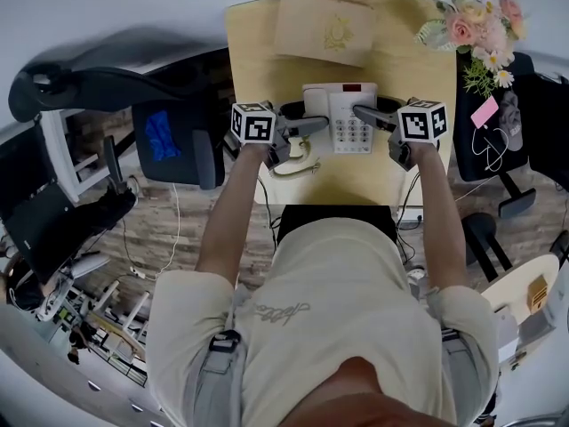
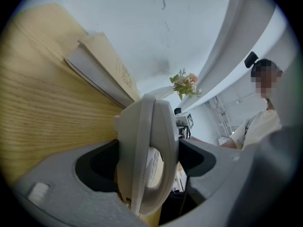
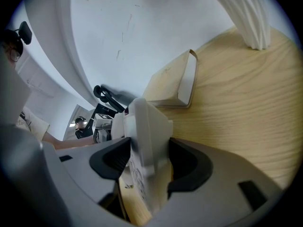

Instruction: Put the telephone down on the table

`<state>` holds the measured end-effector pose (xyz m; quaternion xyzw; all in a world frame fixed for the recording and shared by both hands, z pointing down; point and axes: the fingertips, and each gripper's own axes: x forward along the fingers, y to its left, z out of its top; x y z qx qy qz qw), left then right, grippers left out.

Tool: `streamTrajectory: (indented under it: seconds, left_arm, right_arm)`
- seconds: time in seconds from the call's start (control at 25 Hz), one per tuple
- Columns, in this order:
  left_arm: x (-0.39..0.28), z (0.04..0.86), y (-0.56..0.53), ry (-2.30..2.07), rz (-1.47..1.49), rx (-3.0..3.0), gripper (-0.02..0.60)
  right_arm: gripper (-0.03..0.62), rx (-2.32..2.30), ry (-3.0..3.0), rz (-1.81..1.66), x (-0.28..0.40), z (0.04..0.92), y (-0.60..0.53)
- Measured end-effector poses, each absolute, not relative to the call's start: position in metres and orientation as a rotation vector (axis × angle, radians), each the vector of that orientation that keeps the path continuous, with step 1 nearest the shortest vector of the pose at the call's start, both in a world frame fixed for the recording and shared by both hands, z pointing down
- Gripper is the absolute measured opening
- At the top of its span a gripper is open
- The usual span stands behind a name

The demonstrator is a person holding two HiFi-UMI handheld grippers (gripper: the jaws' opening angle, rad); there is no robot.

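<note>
Nearest me, at the bottom of the frame, is the person's shirt [image 1: 338, 327]. Above it, left of centre, the left gripper [image 1: 309, 125] is closed on the handset [image 2: 147, 160]. The jaws stand at a middling width, and their dark pads press on the handset's two flanks. Its coiled cord [image 1: 298, 163] hangs loose below, on the table [image 1: 391, 181].

In the middle sits the telephone [image 1: 347, 118], over the near half of the wooden top, keypad up. From above I can't tell whether its base already touches the wood.

On the right, the right gripper [image 1: 364, 114] pinches the telephone's right edge, jaws narrow on the thin plastic lip beside the keys. Beyond, at the upper edge, lies a book [image 1: 324, 29], and flowers [image 1: 476, 25] stand at the upper right, well apart.

I judge the telephone to be light, stiff, hollow plastic, smooth enough to slip in the pads. The handset only rests in its cradle, so it could tip out if the two sides go down unevenly. I would keep hold of both sides and lower them level.
</note>
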<state>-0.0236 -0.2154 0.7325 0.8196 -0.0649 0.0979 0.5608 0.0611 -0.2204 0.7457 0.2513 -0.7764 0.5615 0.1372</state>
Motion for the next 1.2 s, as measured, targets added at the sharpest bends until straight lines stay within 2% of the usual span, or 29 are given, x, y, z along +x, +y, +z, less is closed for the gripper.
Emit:
streamTrajectory:
  seconds: [1.2]
  left_arm:
    - [-0.021,0.752,-0.231,-0.228,0.236,1.780,0.388]
  right_arm:
    - [0.247,0.796,-2.209,1.715,0.068,0.773,-0.231]
